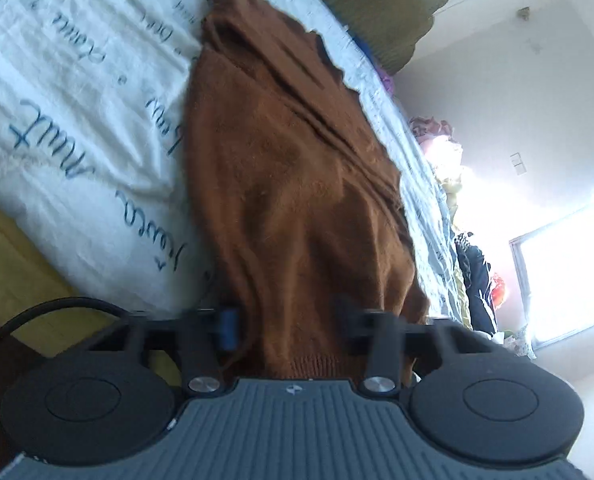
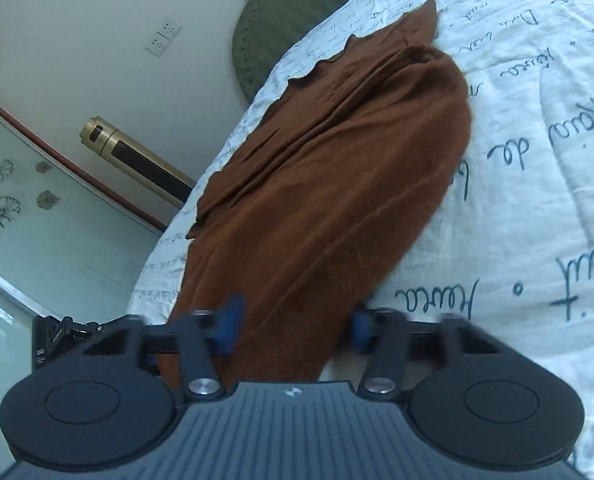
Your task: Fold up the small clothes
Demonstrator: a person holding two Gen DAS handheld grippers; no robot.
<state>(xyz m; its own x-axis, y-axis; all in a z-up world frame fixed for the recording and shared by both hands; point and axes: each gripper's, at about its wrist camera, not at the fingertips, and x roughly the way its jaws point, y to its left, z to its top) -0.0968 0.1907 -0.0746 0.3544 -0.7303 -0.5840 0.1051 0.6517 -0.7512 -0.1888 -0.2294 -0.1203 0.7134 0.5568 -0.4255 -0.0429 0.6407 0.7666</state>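
Observation:
A brown knitted garment point(image 1: 297, 184) lies stretched out on a white bedsheet with blue handwriting point(image 1: 77, 120). It runs from my left gripper point(image 1: 289, 320) away to a pointed far end. The jaws stand wide apart, with the garment's ribbed hem lying between them. In the right wrist view the same brown garment point(image 2: 317, 200) lies on the sheet point(image 2: 537, 160), and my right gripper point(image 2: 293, 324) has its jaws wide apart, with the near end of the cloth between them. Folds run lengthwise along the garment.
A green cushion point(image 1: 377, 0) lies at the head of the bed and also shows in the right wrist view point(image 2: 289, 12). Piled clothes point(image 1: 473, 272) sit by a bright window point(image 1: 565, 280). A gold cylinder point(image 2: 133, 156) stands by the wall.

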